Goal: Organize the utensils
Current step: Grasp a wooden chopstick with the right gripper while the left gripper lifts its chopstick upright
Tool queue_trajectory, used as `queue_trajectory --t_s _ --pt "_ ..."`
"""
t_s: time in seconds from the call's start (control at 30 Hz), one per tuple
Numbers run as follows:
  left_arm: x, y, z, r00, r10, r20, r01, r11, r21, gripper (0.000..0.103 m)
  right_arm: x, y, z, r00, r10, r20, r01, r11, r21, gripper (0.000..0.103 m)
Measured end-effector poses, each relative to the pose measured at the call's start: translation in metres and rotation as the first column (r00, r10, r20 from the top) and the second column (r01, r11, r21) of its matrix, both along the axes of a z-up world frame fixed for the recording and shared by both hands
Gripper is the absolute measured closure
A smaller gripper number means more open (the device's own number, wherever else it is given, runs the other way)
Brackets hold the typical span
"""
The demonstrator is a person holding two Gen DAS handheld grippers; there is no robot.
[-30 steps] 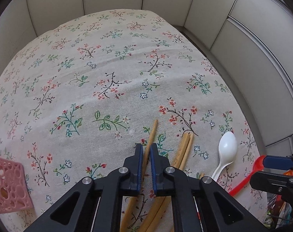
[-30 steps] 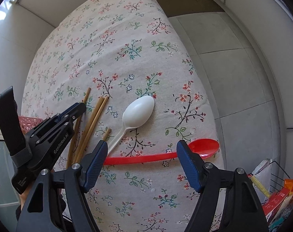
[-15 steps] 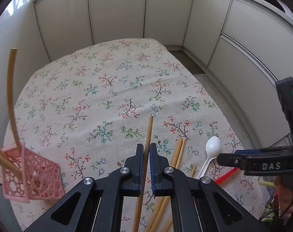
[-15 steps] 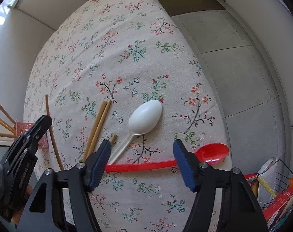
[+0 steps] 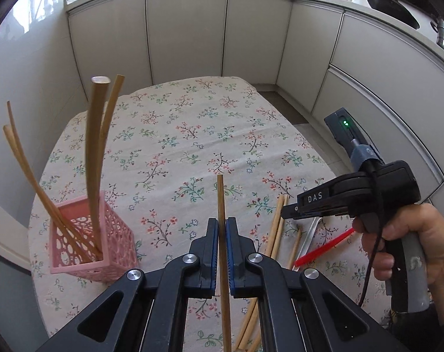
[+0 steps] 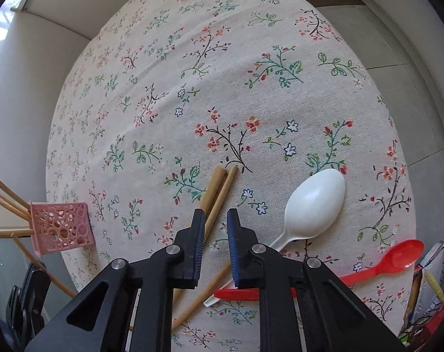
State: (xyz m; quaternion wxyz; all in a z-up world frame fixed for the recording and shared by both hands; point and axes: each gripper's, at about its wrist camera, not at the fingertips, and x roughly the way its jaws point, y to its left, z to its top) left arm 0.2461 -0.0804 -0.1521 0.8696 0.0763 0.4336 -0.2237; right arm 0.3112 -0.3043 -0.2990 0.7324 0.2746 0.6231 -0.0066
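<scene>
The left gripper (image 5: 222, 231), angled downward above the floral tablecloth (image 5: 192, 135), pinches a single wooden chopstick (image 5: 221, 202). To its left stands a pink perforated plastic basket (image 5: 104, 246) holding four chopsticks. The right gripper (image 6: 216, 226), gripped by a hand (image 5: 403, 234), has just been closing around a pair of chopsticks (image 6: 219, 193) lying flat; contact is unclear. Its frame hides the white plastic spoon's (image 6: 315, 205) handle

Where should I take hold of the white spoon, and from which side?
Take the white spoon by its thin handle just behind the bowl, coming straight down with the jaws across it. The bowl is broad and rounded, and the handle's tail end crosses the red spoon.
</scene>
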Motion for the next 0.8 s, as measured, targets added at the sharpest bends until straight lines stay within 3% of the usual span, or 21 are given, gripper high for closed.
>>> queue_trajectory --t_s 0.43,0.8 --pt "-0.005 0.028 0.006 1.000 0.023 -0.003 -0.023 0.999 -0.026 0.098 0.013 0.019 -0.003 0.993 0.004 -0.114 -0.024 0.984 -0.174 0.093" --pt "-0.011 0.057 0.025 0.997 0.070 0.039 -0.068 0.996 -0.052 0.098 0.009 0.017 0.015 0.999 -0.029 -0.021 0.026 0.993 -0.115 0.095"
